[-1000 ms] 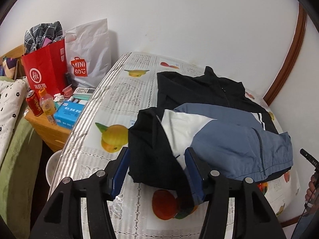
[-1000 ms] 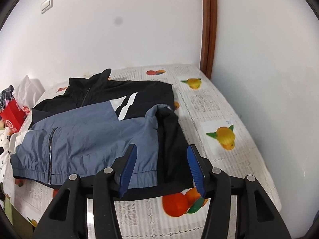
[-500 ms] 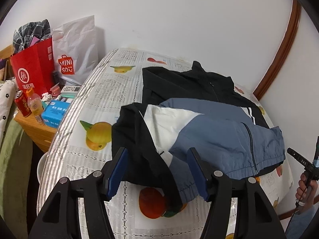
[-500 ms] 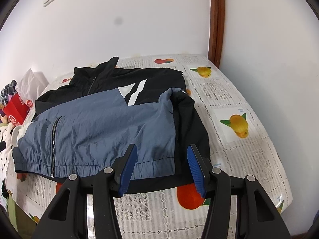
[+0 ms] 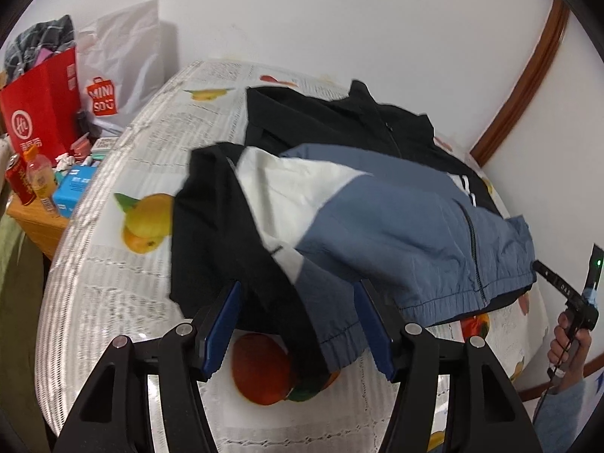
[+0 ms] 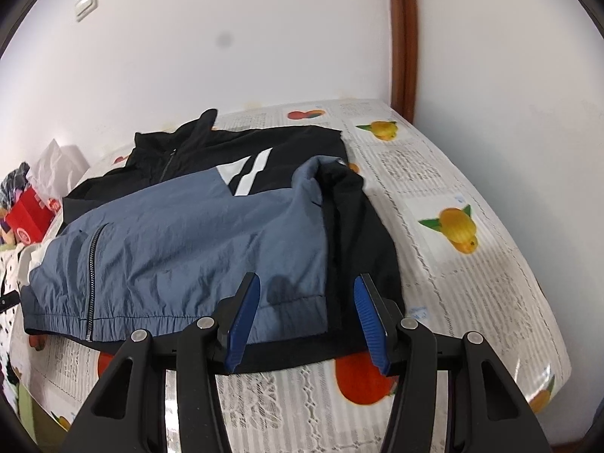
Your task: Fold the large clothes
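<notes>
A big table with a fruit-picture cloth (image 6: 472, 204) holds a black, blue and white zip jacket (image 6: 181, 241), lying flat with both sleeves folded in. The left black gripper with blue pads (image 5: 296, 321) has its jaws apart over the sleeve cuff, not pinching it. The right black gripper with blue pads (image 6: 305, 317) is open too, above the jacket's hem.
</notes>
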Demonstrator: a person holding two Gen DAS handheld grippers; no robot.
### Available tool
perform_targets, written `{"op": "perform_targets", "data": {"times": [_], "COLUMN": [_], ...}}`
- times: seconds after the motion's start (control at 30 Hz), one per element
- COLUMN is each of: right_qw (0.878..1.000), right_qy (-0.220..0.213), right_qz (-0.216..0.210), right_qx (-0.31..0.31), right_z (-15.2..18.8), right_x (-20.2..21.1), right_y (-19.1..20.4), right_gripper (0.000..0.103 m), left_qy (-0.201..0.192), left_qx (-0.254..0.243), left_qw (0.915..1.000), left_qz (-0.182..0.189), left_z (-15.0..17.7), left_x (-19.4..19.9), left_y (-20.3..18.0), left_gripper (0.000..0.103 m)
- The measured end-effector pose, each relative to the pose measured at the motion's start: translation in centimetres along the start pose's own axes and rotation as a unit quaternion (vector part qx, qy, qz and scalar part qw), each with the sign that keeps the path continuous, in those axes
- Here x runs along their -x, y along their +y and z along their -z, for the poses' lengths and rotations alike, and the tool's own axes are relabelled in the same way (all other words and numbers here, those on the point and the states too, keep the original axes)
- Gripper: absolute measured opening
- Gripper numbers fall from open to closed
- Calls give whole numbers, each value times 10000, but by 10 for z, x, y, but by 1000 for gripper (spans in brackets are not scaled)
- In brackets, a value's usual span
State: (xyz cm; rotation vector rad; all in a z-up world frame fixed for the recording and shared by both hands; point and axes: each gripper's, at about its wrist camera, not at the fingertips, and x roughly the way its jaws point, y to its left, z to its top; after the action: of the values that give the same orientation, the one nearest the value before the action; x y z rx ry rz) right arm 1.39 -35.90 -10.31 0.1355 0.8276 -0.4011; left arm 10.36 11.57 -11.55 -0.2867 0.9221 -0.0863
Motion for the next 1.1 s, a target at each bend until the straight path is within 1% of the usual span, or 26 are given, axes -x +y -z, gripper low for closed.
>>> {"op": "perform_targets", "data": {"times": [0.1, 0.2, 0.23, 0.27, 0.3, 0.33, 0.37, 0.4, 0.5, 0.57, 0.67, 0.8, 0.9, 1.0, 1.1], "right_qw": [9999, 9996, 9996, 9996, 9996, 9995, 9994, 9994, 9992, 9984, 9960, 9947, 9930, 9924, 9922], "right_qy": [66, 93, 119, 131, 115, 91, 43, -23, -198, -428, -661, -799, -843, -905, -919], "right_qz": [24, 193, 204, 195, 206, 214, 191, 120, -125, -276, -598, -632, -767, -763, -749], "right_qx": [123, 159, 135, 132, 171, 225, 289, 336, 319, 259, 47, -122, -310, -341, -384], "right_z": [-2, -3, -4, -4, -3, -3, -4, -5, -12, -22, -41, -68, -87, -107, -123], "right_x": [-12, -24, -27, -29, -30, -28, -26, -22, -8, 5, 16, 17, 10, -5, -24], "right_y": [9, 13, 14, 14, 16, 17, 18, 19, 19, 18, 15, 15, 13, 16, 18], "right_gripper": [46, 46, 43, 37, 32, 23, 19, 16, 13, 13, 12, 12, 11, 11, 11], "left_qy": [153, 398, 419, 425, 428, 426, 375, 308, 37, -141, -431, -677, -752, -751, -642], "left_qx": [-16, -43, -65, -98, -171, -220, -296, -363, -451, -442, -471, -496, -414, -260, -117], "left_qw": [9999, 9991, 9990, 9988, 9988, 9987, 9987, 9988, 9990, 9989, 9979, 9964, 9963, 9968, 9978], "left_qz": [-3, -136, -174, -215, -186, -164, -172, -152, -40, 101, 142, 90, 60, 84, 63], "left_z": [0, 0, 0, 0, -1, -3, -6, -9, -25, -40, -63, -95, -114, -134, -152], "left_x": [-14, -30, -33, -34, -33, -33, -29, -26, -11, -2, 7, 4, -4, -19, -44], "left_y": [-5, -10, -12, -14, -18, -20, -24, -26, -33, -35, -41, -44, -40, -34, -27], "left_gripper": [59, 57, 50, 44, 32, 24, 20, 12, 9, 9, 8, 8, 8, 8, 8]}}
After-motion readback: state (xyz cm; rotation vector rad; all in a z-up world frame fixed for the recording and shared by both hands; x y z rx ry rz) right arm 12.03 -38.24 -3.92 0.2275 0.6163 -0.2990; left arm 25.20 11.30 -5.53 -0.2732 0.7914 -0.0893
